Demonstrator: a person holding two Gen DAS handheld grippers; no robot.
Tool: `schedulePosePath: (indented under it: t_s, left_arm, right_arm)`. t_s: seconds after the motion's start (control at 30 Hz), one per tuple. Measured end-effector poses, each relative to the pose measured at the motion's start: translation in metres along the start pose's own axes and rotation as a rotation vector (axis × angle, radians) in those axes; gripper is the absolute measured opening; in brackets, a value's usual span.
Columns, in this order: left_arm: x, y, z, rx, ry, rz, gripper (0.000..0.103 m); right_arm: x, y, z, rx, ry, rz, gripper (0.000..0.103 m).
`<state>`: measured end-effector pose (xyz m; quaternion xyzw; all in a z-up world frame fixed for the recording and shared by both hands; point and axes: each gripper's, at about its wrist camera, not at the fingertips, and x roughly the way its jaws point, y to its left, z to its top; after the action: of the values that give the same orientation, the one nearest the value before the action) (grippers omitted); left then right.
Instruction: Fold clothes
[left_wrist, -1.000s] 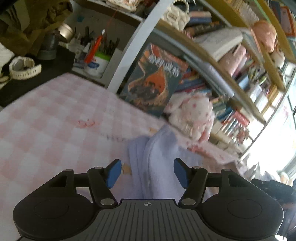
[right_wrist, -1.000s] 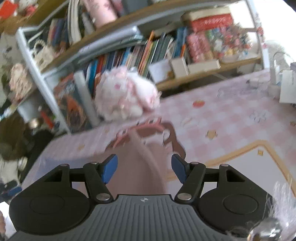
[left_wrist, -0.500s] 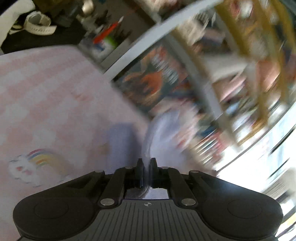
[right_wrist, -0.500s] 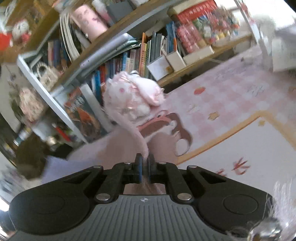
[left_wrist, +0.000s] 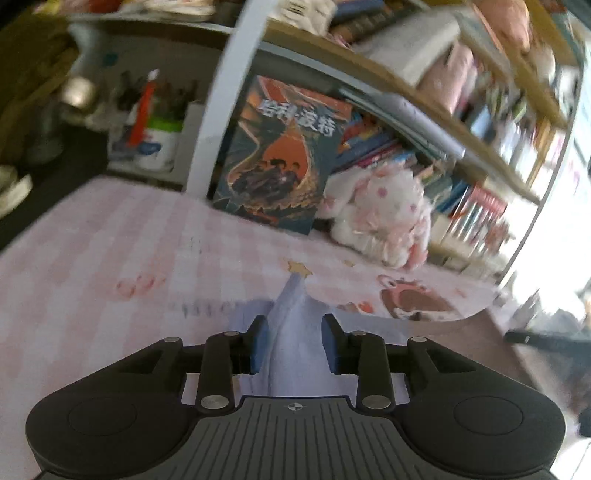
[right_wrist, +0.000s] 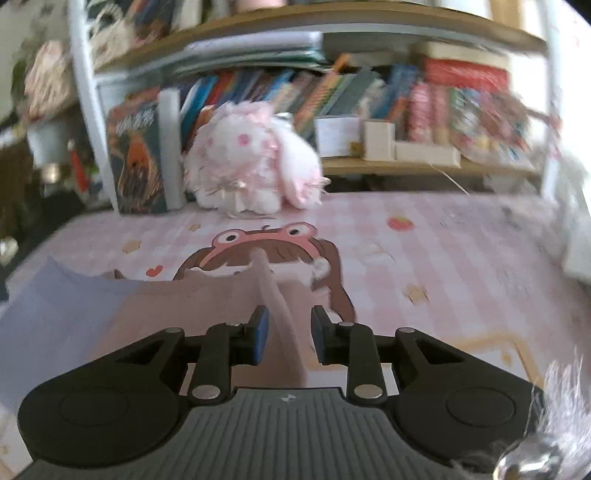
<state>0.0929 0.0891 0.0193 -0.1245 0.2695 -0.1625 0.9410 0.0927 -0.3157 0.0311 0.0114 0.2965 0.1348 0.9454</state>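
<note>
A garment lies on the pink checked cover (left_wrist: 110, 258); it is lavender (left_wrist: 295, 314) on the left and dusty mauve (right_wrist: 184, 306) on the right. In the left wrist view my left gripper (left_wrist: 293, 343) is open, with a raised lavender fold standing between its blue pads (left_wrist: 260, 343). In the right wrist view my right gripper (right_wrist: 288, 336) is also open, and a thin mauve ridge of cloth (right_wrist: 267, 288) runs up between its fingers. The garment's near part is hidden under both grippers.
A white and pink plush toy (right_wrist: 251, 166) sits at the back against a bookshelf (right_wrist: 369, 92). A large dark book (left_wrist: 277, 155) leans beside a white shelf post. A pen cup (left_wrist: 155, 140) stands far left. Fluffy white material (right_wrist: 561, 406) shows at bottom right.
Both grippers closed on folds of the garment half a second ago and have now opened again. The cloth ridges stay standing between the fingers.
</note>
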Motion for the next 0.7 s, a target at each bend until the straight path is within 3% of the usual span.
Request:
schedulePosePath:
  t_s: [0.1, 0.13, 0.17, 0.2, 0.23, 0.33, 0.43, 0.5, 0.6, 0.67, 0.7]
  left_arm:
    - [0.016, -0.004, 0.006, 0.039, 0.008, 0.006, 0.029]
    - [0.019, -0.004, 0.008, 0.044, 0.007, -0.004, 0.022]
    - [0.021, -0.004, 0.009, 0.048, 0.005, -0.015, 0.008]
    - [0.02, 0.001, 0.009, 0.017, -0.008, -0.049, 0.0]
    - [0.019, 0.01, 0.01, -0.055, -0.034, -0.072, 0.0]
    - [0.03, 0.03, 0.006, -0.176, -0.021, -0.005, 0.0]
    - [0.035, 0.034, -0.001, -0.167, -0.004, 0.043, 0.0]
    - [0.032, 0.031, 0.0, -0.151, -0.006, 0.017, 0.0]
    - [0.028, 0.027, 0.002, -0.127, -0.009, -0.022, 0.008]
    - [0.025, 0.024, 0.003, -0.111, -0.011, -0.048, 0.021]
    - [0.024, 0.023, 0.003, -0.103, -0.012, -0.06, 0.033]
  right_arm:
    - [0.024, 0.01, 0.008, -0.034, 0.014, -0.028, 0.024]
    - [0.03, 0.01, 0.008, -0.036, 0.023, -0.029, 0.021]
    - [0.036, 0.009, 0.009, -0.036, 0.036, -0.023, 0.005]
    - [0.036, 0.006, 0.01, -0.018, 0.028, -0.007, 0.005]
    - [0.032, 0.002, 0.011, 0.01, 0.008, 0.016, 0.005]
    - [0.03, -0.021, 0.009, 0.203, -0.018, 0.073, 0.005]
    - [0.051, -0.026, 0.0, 0.219, 0.059, 0.032, 0.005]
    - [0.054, -0.026, -0.003, 0.229, 0.065, 0.03, 0.006]
    - [0.054, -0.022, 0.001, 0.213, 0.072, 0.019, 0.006]
    - [0.052, -0.02, 0.002, 0.192, 0.075, 0.014, 0.006]
    - [0.053, -0.02, 0.001, 0.188, 0.075, 0.012, 0.006]
